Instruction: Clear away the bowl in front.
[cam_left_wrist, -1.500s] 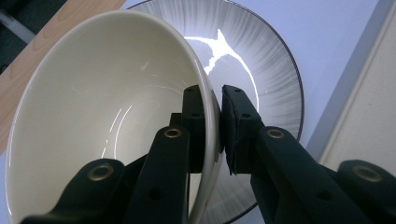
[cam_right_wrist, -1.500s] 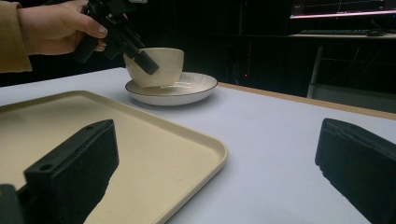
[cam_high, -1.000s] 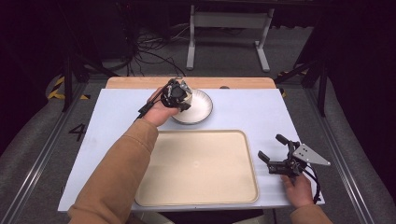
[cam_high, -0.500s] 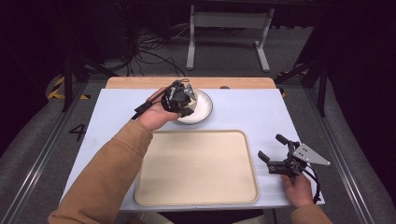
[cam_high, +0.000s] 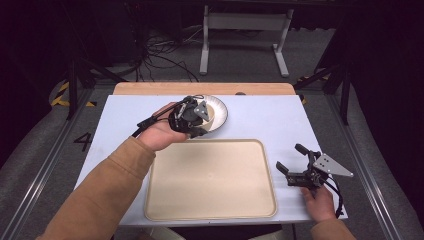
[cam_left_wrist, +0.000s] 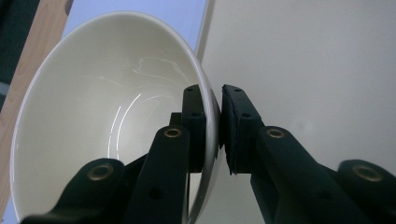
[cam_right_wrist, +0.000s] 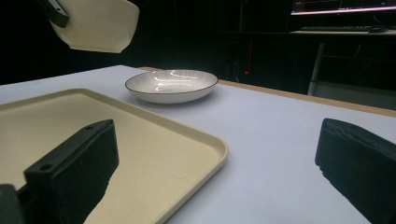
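From the high view I cannot make out the cream bowl (cam_left_wrist: 112, 116) at all: the left gripper (cam_high: 192, 117) and the hand (cam_high: 160, 134) that carries it cover it. The left gripper view cuts the bowl off at the bottom and left edges. In the right gripper view I see just a corner of it, top left, raised clear of the table (cam_high: 260, 112).

Left gripper: jaws closed tight on the bowl's rim, one pad inside the wall, the other outside, with the wall pinched between them. The bowl hangs tilted, its mouth turned sideways. From above, the gripper sits over the near left part of the dark-rimmed plate (cam_right_wrist: 172, 85), just beyond the far left corner of the tray (cam_high: 210, 182). Behind the bowl in the left gripper view I see the tray's pale surface to one side, and a strip of table and wooden edge to the other.

Right gripper (cam_high: 294, 162): jaws spread wide, nothing between them. It rests low on the table just right of the tray, near the table's front right edge, pointing across toward the tray and plate.

Room: the tray's surface is bare. The plate lies near the table's far edge, close to the wooden strip (cam_high: 200, 88). Open table runs right of the plate and beyond the right gripper; the left side of the table is partly under my left sleeve (cam_high: 100, 195).
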